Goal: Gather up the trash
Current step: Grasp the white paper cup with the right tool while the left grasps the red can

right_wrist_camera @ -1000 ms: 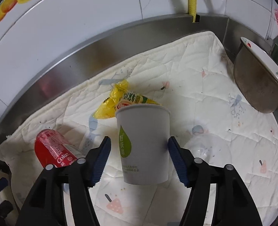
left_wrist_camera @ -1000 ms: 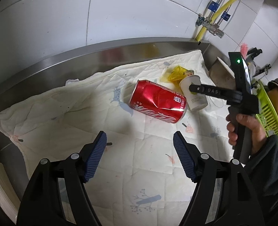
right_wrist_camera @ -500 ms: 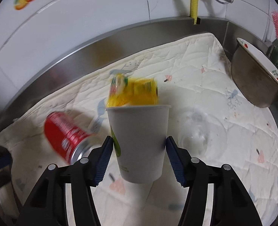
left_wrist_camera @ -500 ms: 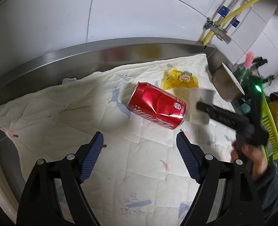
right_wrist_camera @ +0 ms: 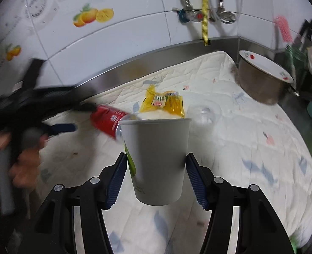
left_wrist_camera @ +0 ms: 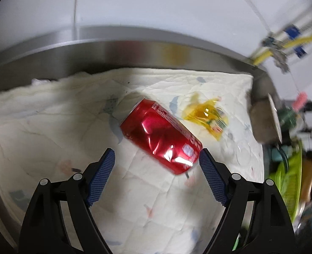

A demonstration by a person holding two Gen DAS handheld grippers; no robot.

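Bright, motion-blurred, fisheye-warped edges, dark corners

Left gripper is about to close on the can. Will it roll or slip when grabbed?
The can lies on its side, so a nudge could roll it, though the quilted mat probably damps that. It is already dented, so likely empty, light and easily crushed further. Its glossy skin may slip between the pads.
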